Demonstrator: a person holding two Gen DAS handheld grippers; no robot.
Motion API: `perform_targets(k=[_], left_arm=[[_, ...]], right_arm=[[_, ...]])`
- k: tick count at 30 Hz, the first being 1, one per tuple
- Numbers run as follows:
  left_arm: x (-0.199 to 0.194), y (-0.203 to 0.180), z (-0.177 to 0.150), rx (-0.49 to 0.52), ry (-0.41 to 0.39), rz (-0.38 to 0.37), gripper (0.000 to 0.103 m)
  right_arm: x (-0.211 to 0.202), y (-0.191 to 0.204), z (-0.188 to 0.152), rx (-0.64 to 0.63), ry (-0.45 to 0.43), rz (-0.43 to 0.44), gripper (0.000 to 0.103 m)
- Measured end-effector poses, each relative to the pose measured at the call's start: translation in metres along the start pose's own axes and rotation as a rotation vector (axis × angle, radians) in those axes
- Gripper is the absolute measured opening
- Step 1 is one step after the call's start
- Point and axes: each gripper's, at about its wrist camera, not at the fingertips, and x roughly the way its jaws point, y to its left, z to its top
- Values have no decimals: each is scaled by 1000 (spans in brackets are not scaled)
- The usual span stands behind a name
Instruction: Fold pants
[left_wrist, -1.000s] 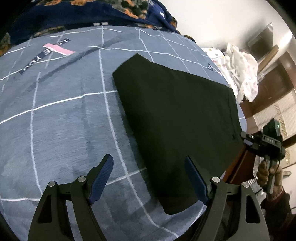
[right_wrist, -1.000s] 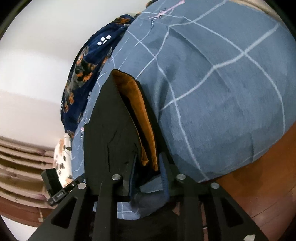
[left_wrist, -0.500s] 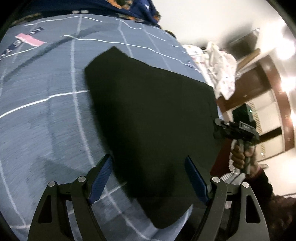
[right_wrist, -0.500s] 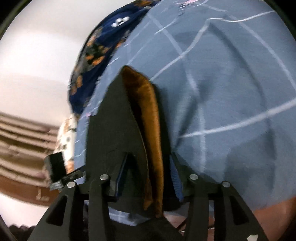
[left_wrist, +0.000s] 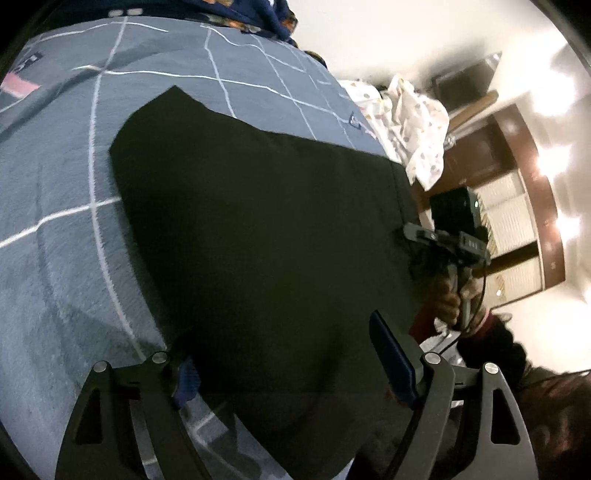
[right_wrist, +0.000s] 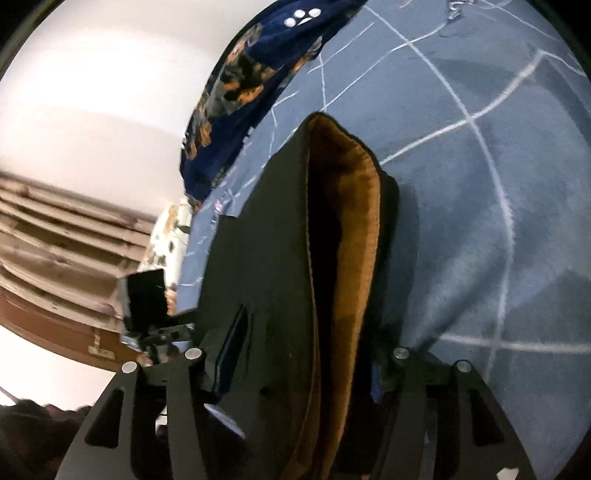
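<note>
Letting go is the change I notice on my right: a moment ago the right hand-held gripper (right_wrist: 306, 354) was nearly closed on the edge of the pants (left_wrist: 258, 240), and now its jaws are opening, with the stacked layers and their orange-brown lining (right_wrist: 354, 258) still lying between them but no longer pinched. My left hand-held gripper (left_wrist: 288, 365) stands wide, as it did before, and holds nothing; it has come in closer, so the near end of the black cloth now sits between its fingers. I take this to mean the last fold has been laid and I am releasing it, with perhaps only smoothing left.

The pants lie flat on the bed (left_wrist: 55, 221), on the grey-blue cover with white grid lines, as a compact dark rectangle. In the left wrist view the long axis runs from about 5 o'clock near my fingers up toward 11 o'clock, with the far corner pointing at the patterned navy blanket (left_wrist: 258, 14). In the right wrist view the same bundle runs from 6 up to 12 o'clock, its layered edge facing me. A white spotted cloth (left_wrist: 413, 125) sits beyond the bed at 2 o'clock.
</note>
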Motion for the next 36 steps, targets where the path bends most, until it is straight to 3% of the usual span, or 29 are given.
perform_targets(k=[1,6,7,9,15,21,36], left_arm=[[1,-1,1,11,3,5,80],[6,-6,7,34,-18,41,79],[7,-11,6,61,-33,88,74],[12,-24,3,135,-44,216,42],[0,-50,-5,230,-119,353,18],[-13,-76,-14,315,-165,473,18],[-65,-65,-30,250,-254,582,17]], right_arm=[[0,-1,0,2,0,-13,33],[-5,-11,-6,34,-14,-8,28],[-5,-9,-7,35,-22,-10,27],[-7,-8,-8,43,-41,3,26],[-16,-7,-17,82,-95,49,22],[-18,9,-22,89,-133,84,21],[25,46,-20,93,-116,150,21]])
